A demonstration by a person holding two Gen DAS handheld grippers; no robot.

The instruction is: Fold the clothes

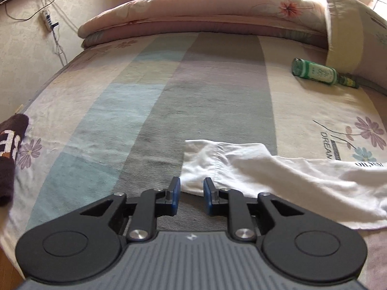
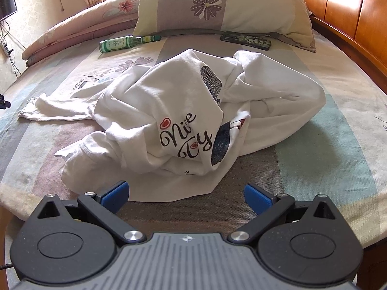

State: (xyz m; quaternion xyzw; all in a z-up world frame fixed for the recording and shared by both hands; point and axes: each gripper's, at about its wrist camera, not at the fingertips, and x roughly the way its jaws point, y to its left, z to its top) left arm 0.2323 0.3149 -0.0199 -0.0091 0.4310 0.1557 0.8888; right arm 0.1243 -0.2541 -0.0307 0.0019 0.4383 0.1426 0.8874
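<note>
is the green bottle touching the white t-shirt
Apart. The right wrist view shows the green bottle lying beyond the white t-shirt, with bare bedsheet between them.

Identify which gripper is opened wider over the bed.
The right gripper: its blue fingers are spread far apart before the crumpled white T-shirt. The left gripper shows only a narrow gap.

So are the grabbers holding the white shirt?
No. Both the left gripper and right gripper are open, near the white shirt, holding nothing.

Materials/finish, bed scene

White T-shirt (image 2: 154, 101): soft matt cloth, creased. Bed sheet (image 1: 145, 96): matt woven fabric. Bottle (image 2: 121, 43): glossy green. Headboard (image 2: 350, 7): glossy wood. Gripper pads (image 2: 116, 195): matt blue plastic.
</note>
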